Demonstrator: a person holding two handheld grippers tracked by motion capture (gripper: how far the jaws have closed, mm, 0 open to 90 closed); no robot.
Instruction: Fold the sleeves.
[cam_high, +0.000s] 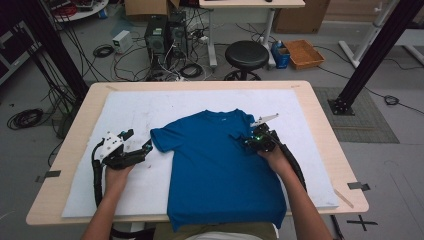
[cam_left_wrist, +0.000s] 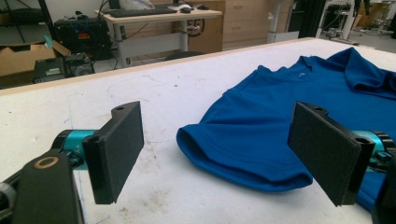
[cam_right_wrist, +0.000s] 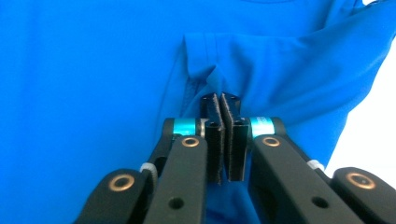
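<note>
Black hand-held gripper (cam_right_wrist: 223, 105), teal collars, brass rivets

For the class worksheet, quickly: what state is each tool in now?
Left tool: open, at the sleeve of the blue T-shirt, holding nothing.
Right tool: closed on T-shirt fabric.

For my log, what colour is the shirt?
Plain blue; the shirt shows best in the high view.
</note>
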